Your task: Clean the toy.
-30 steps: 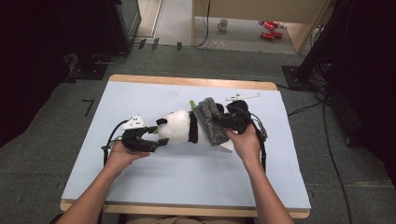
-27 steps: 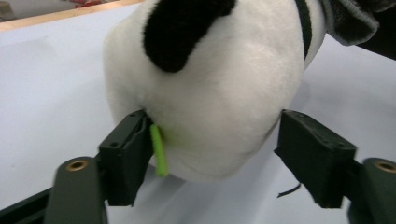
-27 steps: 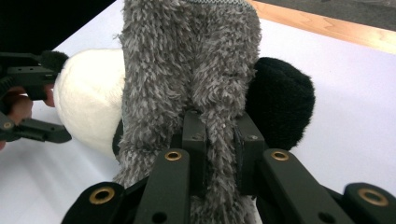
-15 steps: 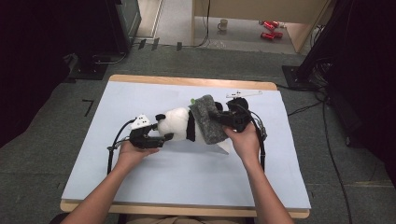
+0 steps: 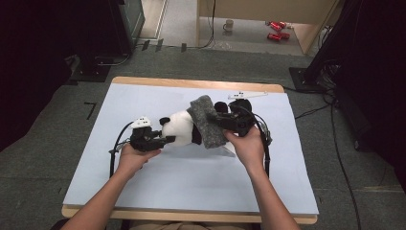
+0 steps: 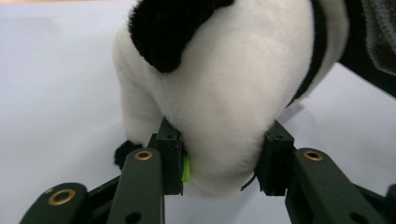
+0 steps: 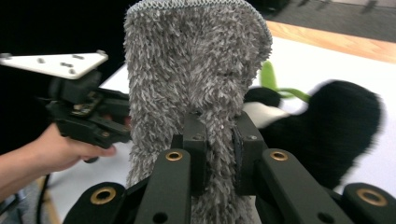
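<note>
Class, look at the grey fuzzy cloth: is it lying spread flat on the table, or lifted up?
Lifted. The right gripper pinches the grey cloth between its jaws, so it stands upright in the right gripper view and drapes over the panda toy.

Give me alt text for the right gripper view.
The right gripper pinches a fuzzy grey cloth that stands upright between its black jaws. Behind it lie a panda plush on the white table and the other hand's gripper.

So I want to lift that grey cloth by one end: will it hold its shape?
Probably not. The grey cloth bunches where the right claw pinches it, so it looks soft. It drapes over the toy panda, so expect sagging. Its shaggy pile should grip rather than slip.
</note>
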`<state>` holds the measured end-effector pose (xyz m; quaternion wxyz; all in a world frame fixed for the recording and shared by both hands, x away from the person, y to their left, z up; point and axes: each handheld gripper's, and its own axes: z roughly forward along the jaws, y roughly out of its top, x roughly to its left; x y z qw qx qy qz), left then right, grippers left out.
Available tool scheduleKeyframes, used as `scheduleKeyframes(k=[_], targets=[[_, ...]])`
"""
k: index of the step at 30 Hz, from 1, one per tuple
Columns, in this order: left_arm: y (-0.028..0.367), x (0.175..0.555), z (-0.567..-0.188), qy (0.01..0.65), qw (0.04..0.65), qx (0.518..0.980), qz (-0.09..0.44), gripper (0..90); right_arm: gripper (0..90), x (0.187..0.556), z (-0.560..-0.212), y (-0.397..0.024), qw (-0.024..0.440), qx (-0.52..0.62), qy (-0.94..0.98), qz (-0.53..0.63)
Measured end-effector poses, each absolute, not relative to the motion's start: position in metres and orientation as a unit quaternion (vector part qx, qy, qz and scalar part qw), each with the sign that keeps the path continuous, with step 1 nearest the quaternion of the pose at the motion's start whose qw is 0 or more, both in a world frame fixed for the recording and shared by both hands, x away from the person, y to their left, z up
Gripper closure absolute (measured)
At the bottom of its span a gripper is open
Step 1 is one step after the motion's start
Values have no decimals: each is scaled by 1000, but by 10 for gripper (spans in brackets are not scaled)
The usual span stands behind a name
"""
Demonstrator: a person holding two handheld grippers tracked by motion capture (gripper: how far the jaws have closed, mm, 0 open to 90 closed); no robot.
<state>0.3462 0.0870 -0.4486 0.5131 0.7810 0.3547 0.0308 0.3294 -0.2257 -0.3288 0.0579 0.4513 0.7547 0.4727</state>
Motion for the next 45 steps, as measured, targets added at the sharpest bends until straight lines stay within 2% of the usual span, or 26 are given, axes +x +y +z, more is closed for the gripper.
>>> scheduleKeyframes(k=[7, 16, 19, 22, 34, 45], targets=[[86, 328, -442, 371, 501, 782, 6, 603, 799, 317, -318, -205, 49, 416, 766, 488], [76, 325, -449, 368, 489, 791, 22, 589, 798, 318, -348, -167, 24, 398, 789, 469], [75, 324, -450, 368, 485, 793, 29, 587, 795, 322, -365, -159, 53, 402, 802, 440], [76, 327, -452, 366, 483, 795, 31, 571, 797, 328, -376, -164, 56, 407, 799, 438], [78, 333, -455, 351, 491, 796, 46, 491, 797, 333, -382, -173, 60, 419, 797, 431], [74, 338, -453, 348, 486, 801, 44, 492, 799, 337, -385, -178, 71, 422, 798, 425]])
